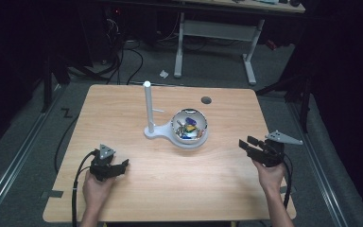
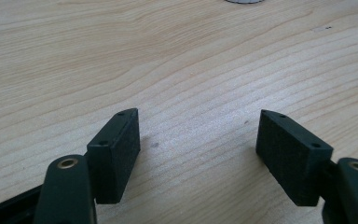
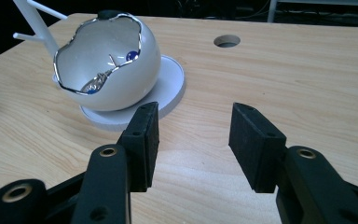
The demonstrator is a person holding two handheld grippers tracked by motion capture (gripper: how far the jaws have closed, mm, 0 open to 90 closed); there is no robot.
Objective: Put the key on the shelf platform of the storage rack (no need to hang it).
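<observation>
Both grippers, left [image 1: 121,166] and right [image 1: 246,143], gape empty; the white post [image 1: 148,108] stands upright beside the bowl [image 1: 189,126].

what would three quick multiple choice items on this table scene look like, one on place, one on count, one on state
1. Where does the white bowl sit?
A. near the table's middle, on a white base
B. at the person's edge
C. on the floor

2. How many round holes show in the table?
A. none
B. one
C. three

3. How do the right gripper's fingers stand?
A. shut on the bowl
B. shut, holding nothing
C. apart, holding nothing

Answers: 1 A, the bowl rests on the base beside the white post. 2 B, a single hole lies behind the bowl. 3 C, bare wood shows between them.
</observation>
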